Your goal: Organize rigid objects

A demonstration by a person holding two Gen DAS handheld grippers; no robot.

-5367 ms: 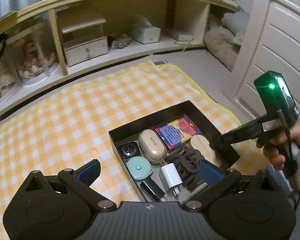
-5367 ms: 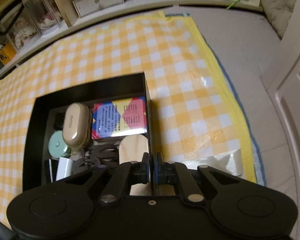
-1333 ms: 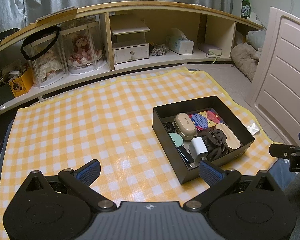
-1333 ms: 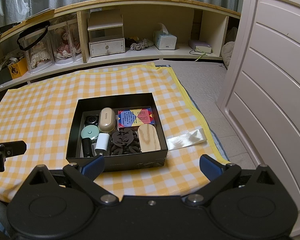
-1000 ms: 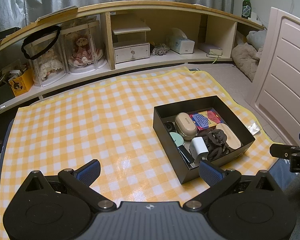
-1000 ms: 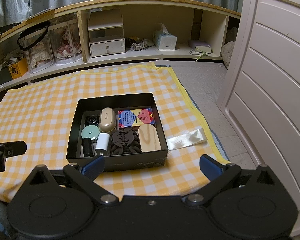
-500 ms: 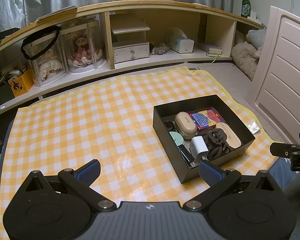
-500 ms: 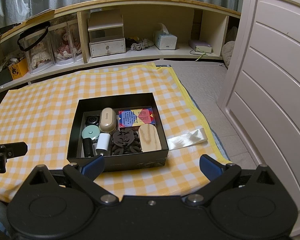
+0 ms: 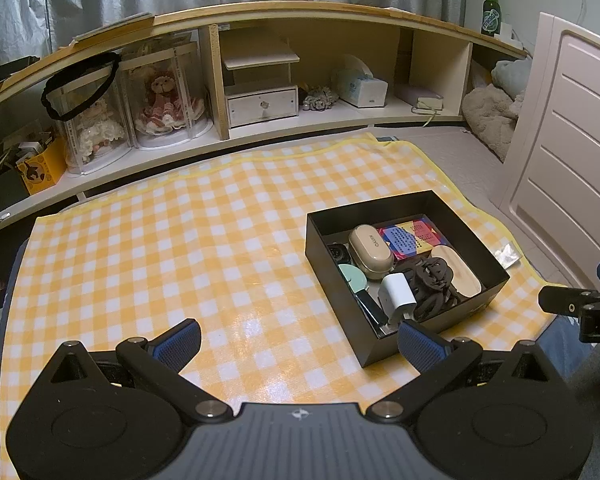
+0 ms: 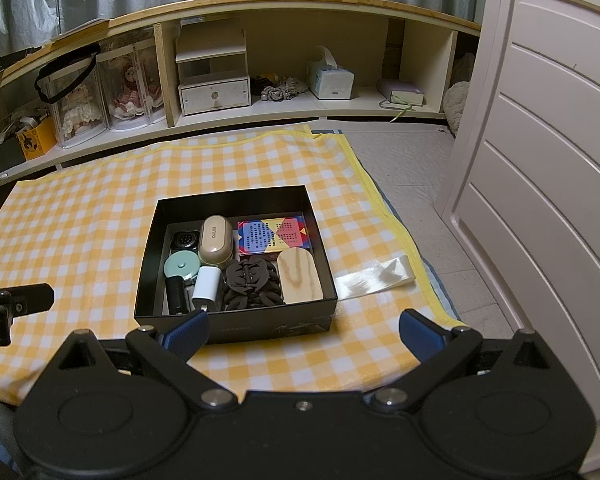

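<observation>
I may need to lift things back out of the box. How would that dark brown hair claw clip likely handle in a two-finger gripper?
The hair claw clip looks like thin rigid plastic, so probably light. Its curved teeth could snag the white charger or wooden piece lying right beside it. Its hinged halves may splay or shift if squeezed across the wrong axis.

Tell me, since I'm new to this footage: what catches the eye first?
The open black rectangular box on the yellow-and-white checked cloth, packed with small things: a beige oval case, a colourful printed card box, a dark brown hair claw and a pale wooden oval piece. Both hand-held grippers hang open in front of it.
</observation>
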